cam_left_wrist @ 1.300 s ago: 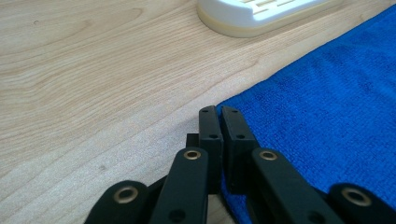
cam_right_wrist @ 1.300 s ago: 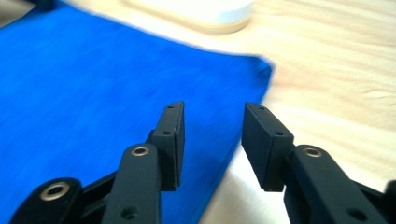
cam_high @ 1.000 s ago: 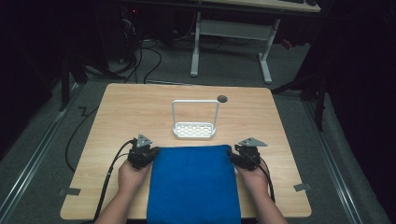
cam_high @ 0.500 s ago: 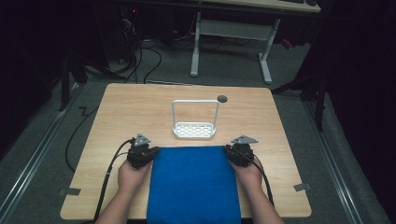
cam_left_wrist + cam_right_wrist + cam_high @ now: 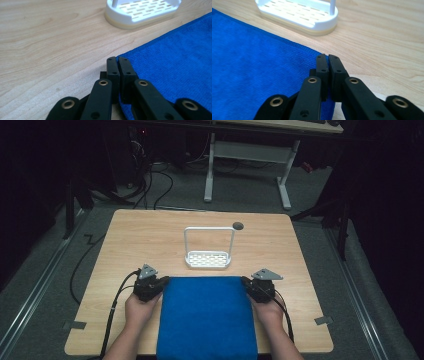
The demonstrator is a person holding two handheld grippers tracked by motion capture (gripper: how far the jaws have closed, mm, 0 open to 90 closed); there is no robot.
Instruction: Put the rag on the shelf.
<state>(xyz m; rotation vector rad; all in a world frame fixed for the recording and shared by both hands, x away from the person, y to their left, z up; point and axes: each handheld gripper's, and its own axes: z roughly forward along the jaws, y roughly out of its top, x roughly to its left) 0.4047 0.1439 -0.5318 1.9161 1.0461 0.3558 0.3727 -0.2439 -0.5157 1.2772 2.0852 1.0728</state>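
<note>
From the high view, a smooth, flat blue cloth [image 5: 206, 316] lies on the table's [image 5: 150, 235] near edge, before a white rack [image 5: 208, 258]. The left gripper [image 5: 117, 60] view shows jaws pinched on its far left corner. The right gripper [image 5: 327, 58] view shows jaws clamped on the far right corner.

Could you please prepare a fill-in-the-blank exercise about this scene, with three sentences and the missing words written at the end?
1. The left tool is shut on the far left corner of the ______ towel.
2. The right tool is shut on the towel's far ______ corner.
3. Beyond the towel, on the wooden table, stands a ______ slotted rack with a tall handle.

Missing words: blue; right; white
</note>
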